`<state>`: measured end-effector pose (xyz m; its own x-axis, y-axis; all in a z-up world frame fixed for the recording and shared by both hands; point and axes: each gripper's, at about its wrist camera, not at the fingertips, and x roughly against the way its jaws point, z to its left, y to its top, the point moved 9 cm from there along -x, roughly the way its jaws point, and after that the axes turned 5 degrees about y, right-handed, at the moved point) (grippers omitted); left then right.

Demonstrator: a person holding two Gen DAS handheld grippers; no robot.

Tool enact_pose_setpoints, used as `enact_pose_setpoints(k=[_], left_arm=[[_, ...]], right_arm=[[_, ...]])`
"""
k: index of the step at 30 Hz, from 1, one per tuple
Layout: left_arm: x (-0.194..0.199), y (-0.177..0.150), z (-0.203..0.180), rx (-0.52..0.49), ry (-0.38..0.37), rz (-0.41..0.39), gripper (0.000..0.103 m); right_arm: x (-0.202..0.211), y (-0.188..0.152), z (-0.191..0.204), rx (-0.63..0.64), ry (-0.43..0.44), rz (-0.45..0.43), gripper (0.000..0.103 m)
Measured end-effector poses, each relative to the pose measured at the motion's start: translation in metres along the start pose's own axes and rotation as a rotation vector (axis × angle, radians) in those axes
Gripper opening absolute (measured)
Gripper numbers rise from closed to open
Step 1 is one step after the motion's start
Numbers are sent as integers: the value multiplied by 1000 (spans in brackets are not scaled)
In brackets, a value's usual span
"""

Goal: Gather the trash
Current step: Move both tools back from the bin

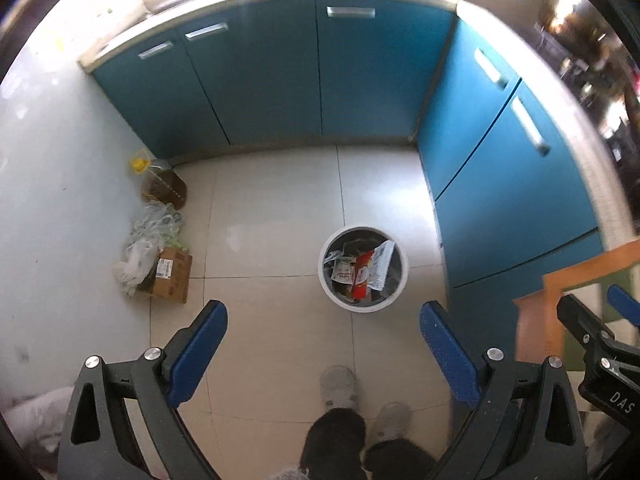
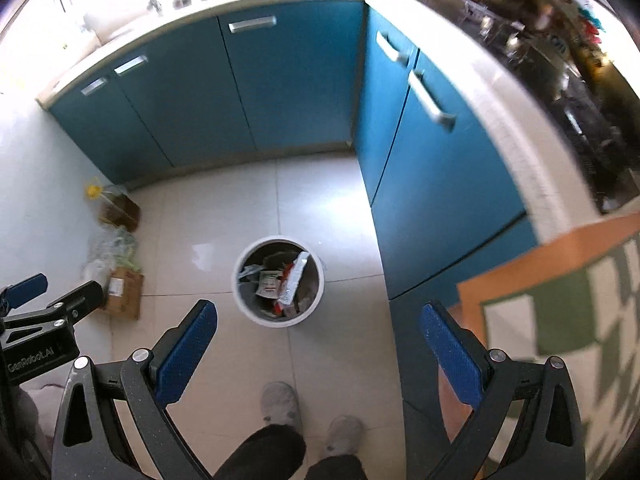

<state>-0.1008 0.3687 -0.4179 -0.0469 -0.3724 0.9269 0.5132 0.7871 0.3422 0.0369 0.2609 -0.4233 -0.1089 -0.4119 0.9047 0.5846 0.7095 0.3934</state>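
Setting: a kitchen corner is seen from above, with blue cabinets (image 1: 280, 76) on the far and right sides and a pale tiled floor (image 1: 272, 208).
Bin: a round white bin (image 1: 363, 269) stands on the floor, centre, near the right cabinets; wrappers and packets (image 1: 362, 270) are seen lying inside it.
Left gripper (image 1: 324, 340): it is held high above the floor, jaws spread wide, nothing between them.
Right gripper (image 2: 318, 340): it is held likewise above the bin, jaws spread wide and empty.
Progress: some trash is judged already collected, since the bin is partly filled; more seems to be left.
Left to do: a cardboard box (image 1: 170, 276) and crumpled plastic bags (image 1: 148, 240) lie by the left wall, well apart from the bin; whether they count as trash cannot be told.
Other things: an oil bottle (image 1: 162, 182) with a yellow cap is seen beyond the bags; a checked mat (image 2: 560, 312) lies at the right.
In the way: the person's shoes (image 1: 340, 386) stand near the bin; the floor between bin and box is otherwise bare.
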Motion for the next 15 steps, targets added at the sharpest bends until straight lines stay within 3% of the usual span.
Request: enact_pose_setpoints(k=[8,15], left_arm=[[113,-36,-11,73,-67,-51,98],[185,-67,-24,108,-135,-92,98]], right_arm=[[133,-17,1,61,128,-60,103],[211,-41,-7,109,248,-66,103]])
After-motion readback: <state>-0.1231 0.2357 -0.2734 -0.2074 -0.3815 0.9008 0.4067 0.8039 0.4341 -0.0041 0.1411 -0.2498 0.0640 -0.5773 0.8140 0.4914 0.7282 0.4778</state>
